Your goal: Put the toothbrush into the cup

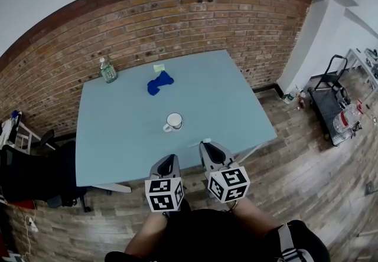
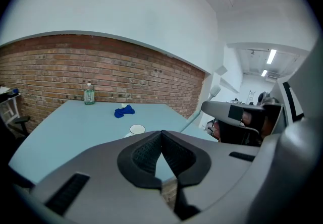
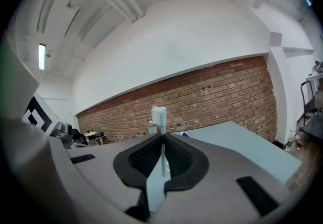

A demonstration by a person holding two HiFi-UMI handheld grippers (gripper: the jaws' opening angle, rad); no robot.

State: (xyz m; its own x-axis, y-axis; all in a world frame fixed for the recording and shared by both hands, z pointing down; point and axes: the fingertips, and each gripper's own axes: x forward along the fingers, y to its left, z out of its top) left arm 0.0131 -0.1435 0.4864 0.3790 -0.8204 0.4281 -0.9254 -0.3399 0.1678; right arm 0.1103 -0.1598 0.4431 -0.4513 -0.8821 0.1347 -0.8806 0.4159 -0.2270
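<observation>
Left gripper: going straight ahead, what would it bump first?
Probably the white cup, almost straight ahead of the left gripper on the blue table, though it sits slightly left, so it could miss.

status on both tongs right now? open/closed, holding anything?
Left tongs: closed, nothing between them.
Right tongs: closed on the toothbrush, bristle end sticking out past the tips.

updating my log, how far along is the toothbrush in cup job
Done: the toothbrush is picked up, clamped bristles-up in the right gripper. In hand: that gripper hangs at the near edge of the table, short of the cup. Left: carry it over, drop it in. The left gripper is shut, empty.
</observation>
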